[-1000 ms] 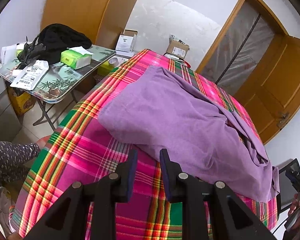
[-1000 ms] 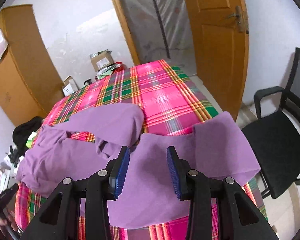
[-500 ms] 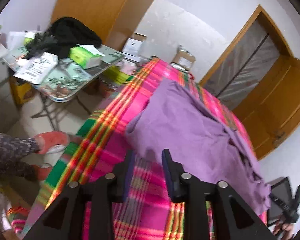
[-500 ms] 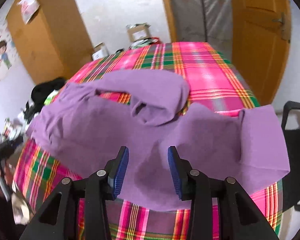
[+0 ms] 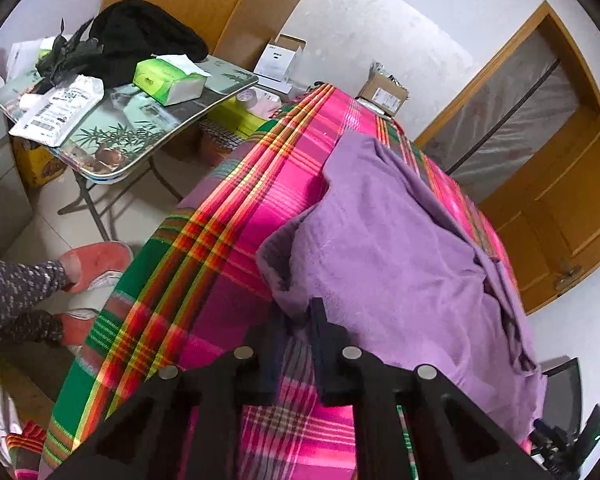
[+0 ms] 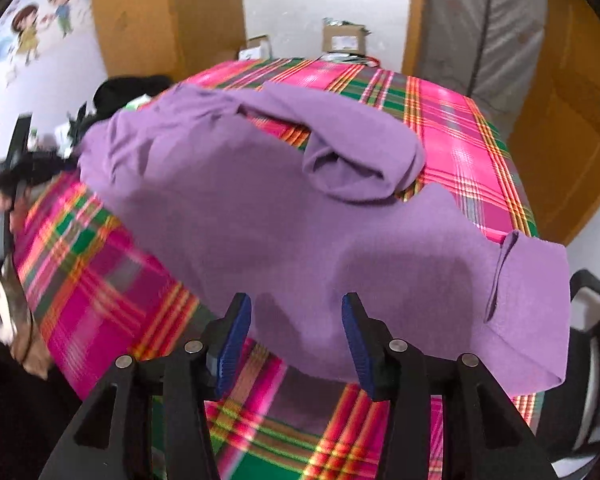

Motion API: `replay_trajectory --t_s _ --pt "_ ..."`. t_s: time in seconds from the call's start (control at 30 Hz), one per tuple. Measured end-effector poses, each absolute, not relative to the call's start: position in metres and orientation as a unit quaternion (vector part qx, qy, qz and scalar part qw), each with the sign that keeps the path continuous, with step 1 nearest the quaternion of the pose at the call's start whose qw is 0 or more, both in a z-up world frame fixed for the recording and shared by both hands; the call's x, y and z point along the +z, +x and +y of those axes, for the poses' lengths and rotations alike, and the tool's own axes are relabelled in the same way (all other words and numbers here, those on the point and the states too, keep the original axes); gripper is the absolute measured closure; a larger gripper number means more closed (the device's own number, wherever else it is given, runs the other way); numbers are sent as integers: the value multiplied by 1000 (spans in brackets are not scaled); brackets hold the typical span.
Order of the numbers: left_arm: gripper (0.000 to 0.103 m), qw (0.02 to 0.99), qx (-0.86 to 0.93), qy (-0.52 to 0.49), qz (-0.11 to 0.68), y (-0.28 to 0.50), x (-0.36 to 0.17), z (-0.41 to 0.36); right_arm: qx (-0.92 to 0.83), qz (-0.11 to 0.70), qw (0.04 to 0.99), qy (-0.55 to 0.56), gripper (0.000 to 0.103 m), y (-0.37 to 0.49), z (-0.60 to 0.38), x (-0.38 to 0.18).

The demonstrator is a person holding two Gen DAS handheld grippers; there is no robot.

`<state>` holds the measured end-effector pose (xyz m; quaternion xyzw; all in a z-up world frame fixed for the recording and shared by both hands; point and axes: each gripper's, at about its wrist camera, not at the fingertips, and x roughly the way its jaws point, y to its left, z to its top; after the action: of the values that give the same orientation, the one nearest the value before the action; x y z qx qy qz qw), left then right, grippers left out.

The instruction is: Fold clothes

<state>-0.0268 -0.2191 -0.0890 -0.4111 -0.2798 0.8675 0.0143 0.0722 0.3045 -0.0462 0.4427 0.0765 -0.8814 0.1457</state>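
Left hand-held gripper [image 5: 296, 322] is pinching the near hem of the soft purple fleece garment [image 5: 400, 248]; right hand-held gripper [image 6: 296, 320] hovers spread over it; it's rumpled on the plaid-covered tabletop [image 5: 204, 264]; light, floppy stuff, probably best grabbed at corners.

You are working in a home room: plaid-covered table [image 5: 220, 216], cluttered folding table [image 5: 112, 136], wooden doors [image 5: 560, 208], children's wall sticker [image 6: 40, 20].

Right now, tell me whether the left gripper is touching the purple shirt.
Touching. The left wrist view shows the left gripper with the corner of the purple shirt bunched between its narrowly spaced fingers at the tips.
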Motion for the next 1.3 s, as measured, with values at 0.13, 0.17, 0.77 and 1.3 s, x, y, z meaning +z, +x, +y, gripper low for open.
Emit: replay_trajectory --t_s 0.13,0.17,0.77,1.3 --pt "94 28 875 -398 -275 -25 -78 -219 -875 124 140 446 54 85 304 -54" --pt "95 30 878 -392 -274 -23 -74 -220 -874 133 135 448 54 87 303 -57" --pt "95 26 898 -375 -229 -12 -33 -220 -849 237 190 431 54 69 259 -77" --pt "95 23 894 -390 -218 -19 -38 -222 -832 311 222 402 82 73 235 -81"
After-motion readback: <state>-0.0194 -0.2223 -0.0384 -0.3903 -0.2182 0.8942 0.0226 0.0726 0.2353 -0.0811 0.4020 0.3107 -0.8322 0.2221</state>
